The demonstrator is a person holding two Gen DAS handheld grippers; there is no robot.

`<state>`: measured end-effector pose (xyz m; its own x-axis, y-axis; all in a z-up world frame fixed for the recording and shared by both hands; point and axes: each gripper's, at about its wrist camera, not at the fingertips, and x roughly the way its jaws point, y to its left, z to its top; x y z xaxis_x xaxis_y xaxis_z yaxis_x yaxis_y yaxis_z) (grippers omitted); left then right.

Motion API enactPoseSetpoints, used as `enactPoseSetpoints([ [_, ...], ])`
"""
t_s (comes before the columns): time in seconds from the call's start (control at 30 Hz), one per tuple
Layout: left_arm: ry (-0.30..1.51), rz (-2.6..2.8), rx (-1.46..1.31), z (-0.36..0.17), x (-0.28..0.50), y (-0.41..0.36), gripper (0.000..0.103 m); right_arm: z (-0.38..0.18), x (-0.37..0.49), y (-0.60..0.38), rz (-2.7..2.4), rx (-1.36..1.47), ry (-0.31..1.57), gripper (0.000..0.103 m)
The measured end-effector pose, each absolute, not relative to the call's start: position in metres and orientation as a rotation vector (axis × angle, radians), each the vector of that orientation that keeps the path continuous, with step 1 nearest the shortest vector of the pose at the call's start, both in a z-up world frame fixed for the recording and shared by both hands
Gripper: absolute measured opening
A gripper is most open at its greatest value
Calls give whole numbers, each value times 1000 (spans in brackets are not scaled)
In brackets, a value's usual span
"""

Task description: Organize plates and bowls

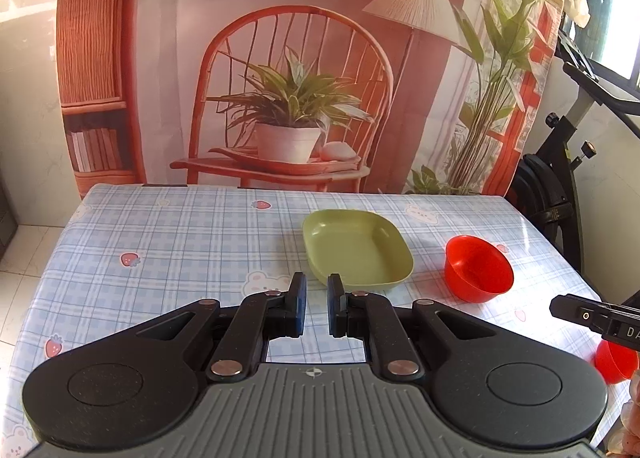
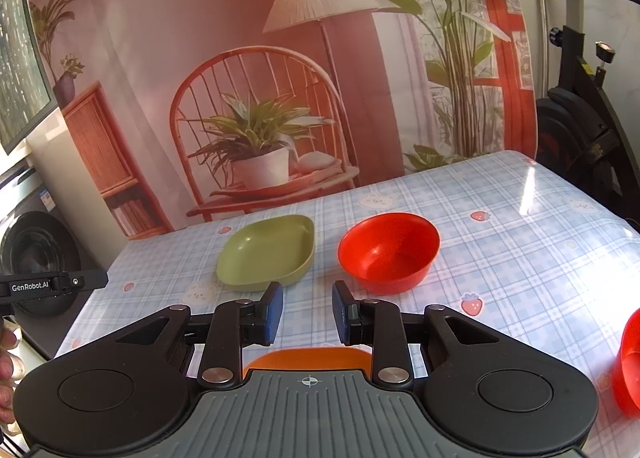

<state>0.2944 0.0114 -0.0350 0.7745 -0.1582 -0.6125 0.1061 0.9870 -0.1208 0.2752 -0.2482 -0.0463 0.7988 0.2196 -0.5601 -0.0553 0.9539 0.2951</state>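
Green square plate (image 2: pixel 267 251) sits mid-table on the blue check cloth (image 1: pixel 160 242), upright, empty. Red bowl (image 2: pixel 389 251) stands just to its right, near but not touching, also upright and empty. A 2nd red bowl (image 2: pixel 629 370) lies at the near right edge of the right wrist view, cut off by the frame. An orange piece (image 2: pixel 306 358) shows below and behind the right jaws; can't tell what it is, looks like another dish.

Left gripper (image 1: pixel 317 304): jaws drawn nearly together, narrow slit only, nothing between them. Plate's near corner lies just ahead and slightly right of its tips; gripper is above the cloth, no contact w/ plate.

Right gripper (image 2: pixel 307 312): jaws part open, gap clear, holds nothing. Its line points at the gap between plate and bowl: plate ahead-left, bowl ahead-right, bowl rim a bit closer to the right finger.

Key relation, my read: bowl is on the right hand's side, plate on the left's. If stacking bowl onto plate, right hand is the nearer one for the bowl. Plate has no real long axis, roughly square, set corner-on to both cams, so a rim pinch at the near corner looks easiest. Left jaws would need to widen first.

Task seems at an early stage: dishes separate, nothing stacked.
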Motion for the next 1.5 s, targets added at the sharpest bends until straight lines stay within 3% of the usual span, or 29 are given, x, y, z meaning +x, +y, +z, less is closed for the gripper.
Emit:
enactPoseSetpoints([
  [0.5,693,-170,-17,-60,384,-11,14,-52,363,-202,189,145,766,26],
  [0.8,831,-174,-149,-96,456,-1,16,-79,433,-188,163,142,856,26],
  [0.97,867,-165,-182,-110,473,6,34,-92,455,-186,133,155,870,26],
  [1.5,910,-222,-212,-133,488,7,34,-130,491,-178,79,161,951,25],
])
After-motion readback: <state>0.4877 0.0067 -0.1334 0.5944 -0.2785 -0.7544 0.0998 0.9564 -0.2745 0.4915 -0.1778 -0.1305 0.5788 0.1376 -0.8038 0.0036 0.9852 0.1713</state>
